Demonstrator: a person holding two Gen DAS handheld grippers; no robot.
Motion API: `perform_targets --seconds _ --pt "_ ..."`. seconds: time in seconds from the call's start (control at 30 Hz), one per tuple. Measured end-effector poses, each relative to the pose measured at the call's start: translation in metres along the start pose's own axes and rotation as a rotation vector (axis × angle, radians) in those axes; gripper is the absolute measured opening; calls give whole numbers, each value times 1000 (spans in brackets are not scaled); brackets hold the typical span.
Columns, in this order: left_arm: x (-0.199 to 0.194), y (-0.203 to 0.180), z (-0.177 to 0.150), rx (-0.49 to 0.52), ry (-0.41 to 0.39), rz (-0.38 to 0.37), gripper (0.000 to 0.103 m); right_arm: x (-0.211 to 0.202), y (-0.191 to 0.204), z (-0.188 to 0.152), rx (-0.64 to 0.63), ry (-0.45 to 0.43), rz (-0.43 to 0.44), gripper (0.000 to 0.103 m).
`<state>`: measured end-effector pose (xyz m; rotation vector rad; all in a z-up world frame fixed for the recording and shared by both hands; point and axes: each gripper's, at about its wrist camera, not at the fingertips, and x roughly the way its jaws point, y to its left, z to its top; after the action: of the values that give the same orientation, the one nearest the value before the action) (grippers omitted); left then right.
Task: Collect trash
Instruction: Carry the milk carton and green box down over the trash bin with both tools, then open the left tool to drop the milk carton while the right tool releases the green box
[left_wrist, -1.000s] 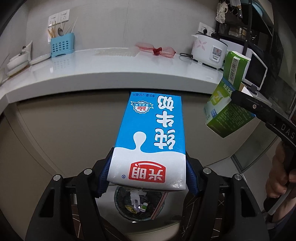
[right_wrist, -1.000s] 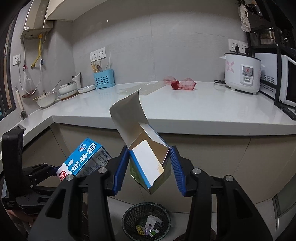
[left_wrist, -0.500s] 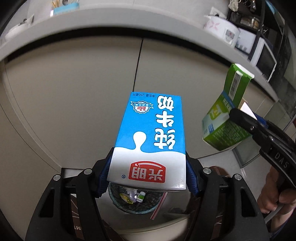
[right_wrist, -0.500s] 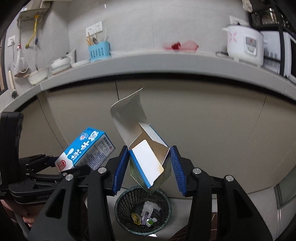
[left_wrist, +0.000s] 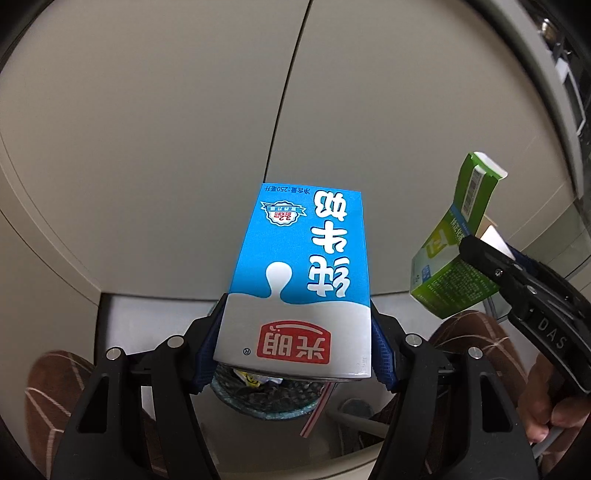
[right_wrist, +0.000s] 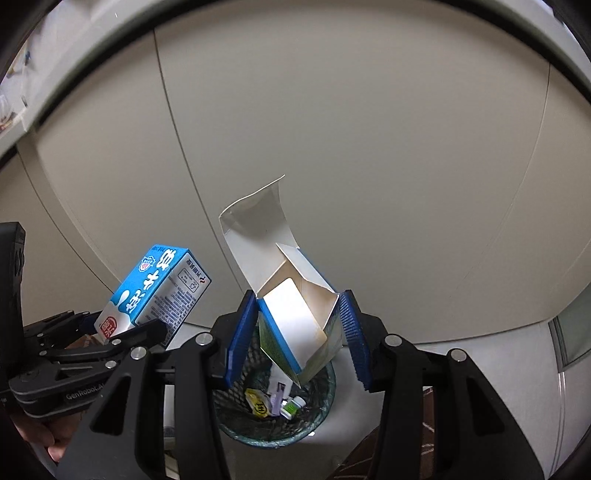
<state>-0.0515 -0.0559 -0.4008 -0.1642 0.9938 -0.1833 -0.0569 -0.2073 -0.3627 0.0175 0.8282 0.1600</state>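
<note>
My left gripper (left_wrist: 295, 347) is shut on a blue and white milk carton (left_wrist: 303, 273), held just above a black mesh trash bin (left_wrist: 266, 402) on the floor. The carton also shows in the right wrist view (right_wrist: 155, 291). My right gripper (right_wrist: 295, 332) is shut on an open green and white cardboard box (right_wrist: 291, 310) with its flap up, directly over the bin (right_wrist: 317, 417). That box shows in the left wrist view (left_wrist: 454, 266) at the right. The bin holds several small wrappers.
Beige cabinet doors (right_wrist: 332, 147) stand close behind the bin, under the counter edge (right_wrist: 74, 66). The person's brown trouser legs (left_wrist: 48, 398) flank the bin. A red and white straw (left_wrist: 317, 410) leans at the bin's rim.
Both grippers have moved down from counter height to just above the bin, each still holding its carton. The countertop has left the left wrist view.
</note>
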Motion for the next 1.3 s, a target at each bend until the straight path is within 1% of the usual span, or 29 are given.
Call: perform_targets --seconds 0.07,0.13,0.2,0.27,0.33,0.43,0.63,0.73,0.8,0.9,0.97,1.07,1.13,1.23,1.3 --pt "16 1 -2 -2 25 2 64 12 3 -5 -14 15 -2 44" --pt "28 2 -5 -10 49 2 64 26 5 -10 -3 42 15 44" --pt "35 5 -5 -14 56 -4 64 36 5 -12 15 63 30 44" --pt "43 6 -7 3 63 4 64 45 5 -11 27 67 37 44" --pt "52 5 -11 8 90 7 64 53 4 -12 24 65 38 44" --pt "58 3 -10 10 119 -18 65 63 2 -13 19 74 34 44" --pt "68 2 -21 55 162 -12 65 66 2 -17 10 74 29 45" --pt "68 -2 -23 80 159 -21 64 66 7 -17 10 72 32 45" --pt "68 1 -23 81 155 -24 67 67 8 -16 11 74 33 45" --pt "70 2 -24 73 161 -23 69 69 6 -17 18 80 35 45" --pt "69 3 -24 69 152 -22 72 69 5 -17 25 79 39 45" --pt "66 4 -23 64 140 -8 78 69 3 -17 27 79 44 46" --pt "63 5 -21 66 117 10 86 68 5 -17 21 77 53 46" --pt "55 10 -17 59 76 35 92 69 4 -17 8 80 66 47" --pt "52 13 -13 72 64 58 96 69 2 -16 2 88 78 47"
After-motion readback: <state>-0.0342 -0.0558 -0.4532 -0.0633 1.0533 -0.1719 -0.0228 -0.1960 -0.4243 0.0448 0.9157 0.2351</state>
